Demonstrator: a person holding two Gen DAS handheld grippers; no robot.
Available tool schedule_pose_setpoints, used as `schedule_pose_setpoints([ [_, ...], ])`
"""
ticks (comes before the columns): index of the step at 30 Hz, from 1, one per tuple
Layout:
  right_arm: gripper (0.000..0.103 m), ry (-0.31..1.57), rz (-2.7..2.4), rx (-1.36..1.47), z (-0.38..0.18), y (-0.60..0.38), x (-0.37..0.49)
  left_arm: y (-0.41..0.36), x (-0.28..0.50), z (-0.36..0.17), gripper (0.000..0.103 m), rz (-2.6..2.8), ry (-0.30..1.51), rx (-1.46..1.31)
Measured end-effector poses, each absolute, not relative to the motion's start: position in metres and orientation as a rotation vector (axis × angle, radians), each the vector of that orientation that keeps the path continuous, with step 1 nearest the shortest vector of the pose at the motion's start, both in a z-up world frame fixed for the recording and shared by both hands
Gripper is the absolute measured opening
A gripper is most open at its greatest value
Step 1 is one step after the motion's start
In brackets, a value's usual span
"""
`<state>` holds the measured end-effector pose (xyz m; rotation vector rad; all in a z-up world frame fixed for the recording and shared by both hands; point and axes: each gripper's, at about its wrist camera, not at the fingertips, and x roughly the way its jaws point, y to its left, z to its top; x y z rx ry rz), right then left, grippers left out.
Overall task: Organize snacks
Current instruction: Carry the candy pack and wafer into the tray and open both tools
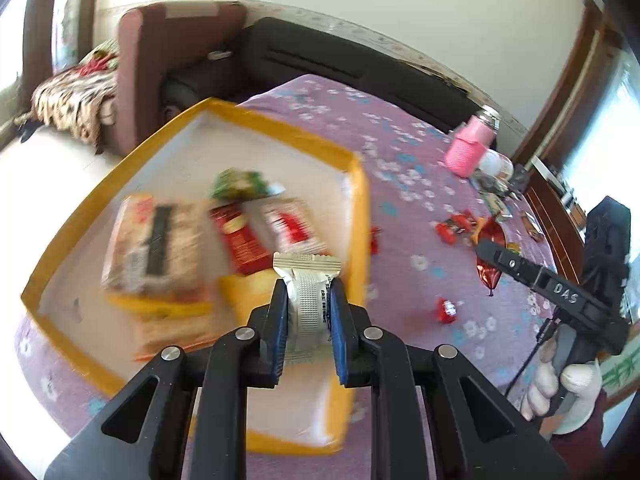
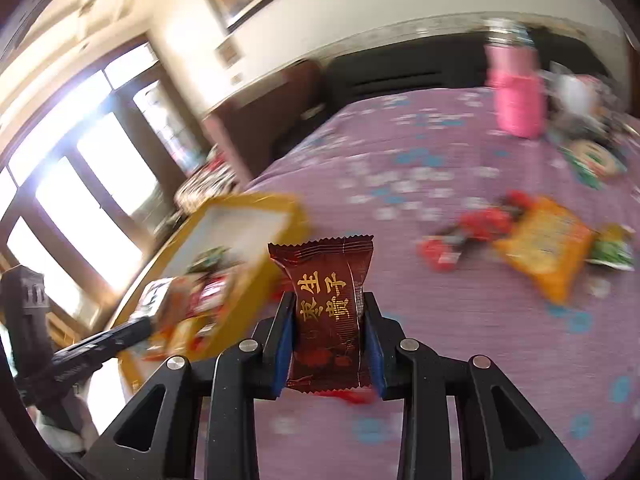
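my left claw [image 1: 308,292] is clamped on a white candy [image 1: 307,280], my right claw [image 2: 329,316] pinching a brown candy [image 2: 326,312]. both look light, crinkly, slippery, so mid-body grips seem safest.

We see bright daylight in both views. In the right wrist view the window [image 2: 80,184] is blown out to white glare. Motion blur smears the tray [image 1: 192,216] and the snacks [image 2: 536,240]; the fingers [image 1: 280,320] stay sharp. Fisheye distortion bends the edges, and the corners are dark.
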<state>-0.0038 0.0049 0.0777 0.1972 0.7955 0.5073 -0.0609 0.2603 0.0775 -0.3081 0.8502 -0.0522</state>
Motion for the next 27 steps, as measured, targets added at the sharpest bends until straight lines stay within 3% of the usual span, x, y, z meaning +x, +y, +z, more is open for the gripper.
schedule_pose_setpoints([
  [8, 0.031, 0.868, 0.622, 0.1, 0.079, 0.116, 0.012, 0.282, -0.061, 0.05, 0.017, -0.073, 0.9, -0.366],
  [18, 0.035, 0.949, 0.557, -0.006, 0.047, 0.178, 0.065, 0.299, -0.064, 0.048, 0.018, -0.099, 0.896, -0.403],
  [21, 0.035, 0.934, 0.546, 0.008, 0.05, 0.18, 0.07, 0.301, -0.067, 0.053, 0.024, -0.109, 0.884, -0.416],
  [26, 0.037, 0.874, 0.546, 0.017, 0.075, 0.165, 0.057, 0.299, -0.073, 0.065, 0.053, -0.117, 0.849, -0.441],
  [27, 0.039, 0.861, 0.544, 0.018, 0.08, 0.158, 0.052, 0.299, -0.074, 0.067, 0.054, -0.128, 0.839, -0.446],
])
